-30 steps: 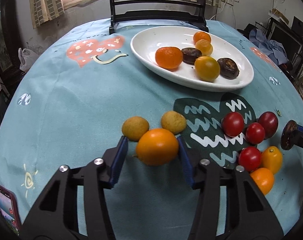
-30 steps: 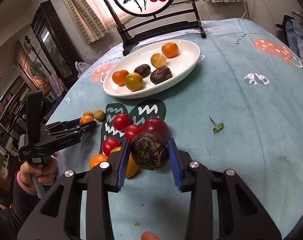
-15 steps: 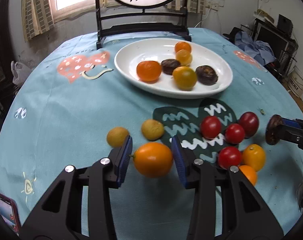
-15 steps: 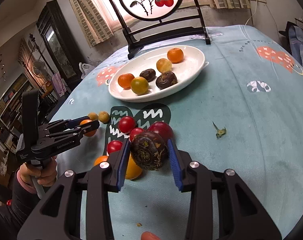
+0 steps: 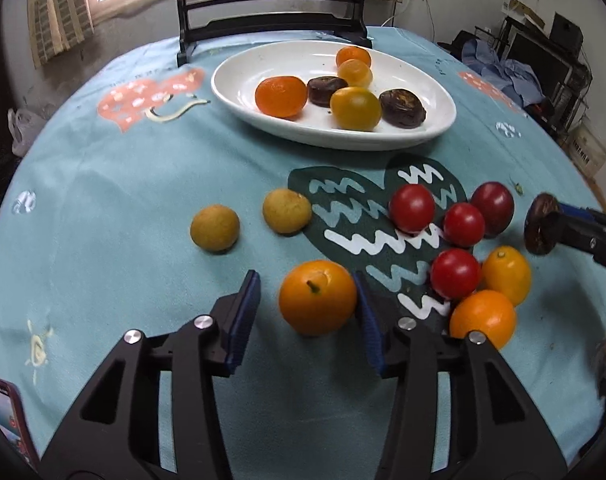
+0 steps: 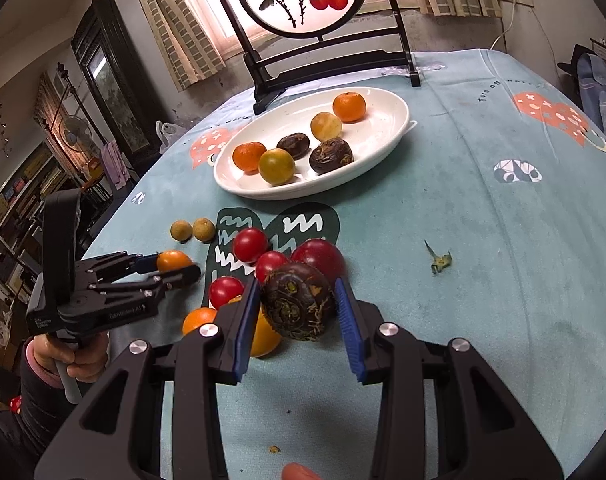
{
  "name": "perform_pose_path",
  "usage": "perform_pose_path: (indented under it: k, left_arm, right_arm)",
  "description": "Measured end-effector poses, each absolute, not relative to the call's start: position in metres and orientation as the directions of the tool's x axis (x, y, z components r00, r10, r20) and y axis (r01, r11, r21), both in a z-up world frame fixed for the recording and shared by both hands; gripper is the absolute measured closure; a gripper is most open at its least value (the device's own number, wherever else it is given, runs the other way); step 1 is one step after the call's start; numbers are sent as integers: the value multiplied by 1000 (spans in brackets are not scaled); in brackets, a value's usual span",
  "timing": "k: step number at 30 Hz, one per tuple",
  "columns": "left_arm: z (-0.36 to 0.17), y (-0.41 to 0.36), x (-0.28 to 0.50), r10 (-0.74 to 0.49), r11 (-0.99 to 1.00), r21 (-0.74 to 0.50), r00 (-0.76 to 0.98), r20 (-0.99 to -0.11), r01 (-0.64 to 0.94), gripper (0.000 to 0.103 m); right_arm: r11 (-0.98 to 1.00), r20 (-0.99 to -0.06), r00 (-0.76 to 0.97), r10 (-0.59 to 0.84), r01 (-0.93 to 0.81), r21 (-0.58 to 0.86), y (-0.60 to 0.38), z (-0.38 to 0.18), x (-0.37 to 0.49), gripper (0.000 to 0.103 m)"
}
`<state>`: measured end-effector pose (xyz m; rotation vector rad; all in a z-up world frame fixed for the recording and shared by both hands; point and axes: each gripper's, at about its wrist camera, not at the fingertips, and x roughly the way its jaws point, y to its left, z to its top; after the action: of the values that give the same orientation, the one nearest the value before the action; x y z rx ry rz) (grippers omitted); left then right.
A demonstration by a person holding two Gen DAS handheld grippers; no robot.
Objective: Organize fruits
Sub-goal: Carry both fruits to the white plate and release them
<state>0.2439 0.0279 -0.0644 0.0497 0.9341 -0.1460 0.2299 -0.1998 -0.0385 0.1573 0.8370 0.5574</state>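
Covering the table, teal patterned cloth (image 5: pixel 103 208) under fruit

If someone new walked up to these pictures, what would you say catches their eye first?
Probably the orange fruit between the fingers of the left gripper, whose jaws are opening, with a gap at the left pad. Next, the dark brown, rough-skinned fruit clamped in the right gripper above the cluster of red cherry tomatoes. Behind them, the white oval dish already holds six fruits, orange, yellow and dark.
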Motion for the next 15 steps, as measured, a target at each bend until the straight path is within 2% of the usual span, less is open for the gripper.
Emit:
perform_pose_path:
  k: [2,5,10,15]
  left_arm:
    - [-65,24,243,-103,987,-10,587,-803,159,62]
    - [-64,25,244,-114,987,-22,587,-802,162,67]
    - [-60,29,245,-126,988,-47,597,-792,147,67]
    - [-34,34,256,-209,978,-156,645,-735,139,67]
  right_arm:
    - [846,-657,538,528,-408,345,-199,-38,229,64]
    - [846,-658,538,527,-407,345,-199,-38,229,64]
    - [845,-644,552,529,-411,342,-200,-37,228,64]
    - [845,-616,582,531,-417,334,-193,-28,242,64]
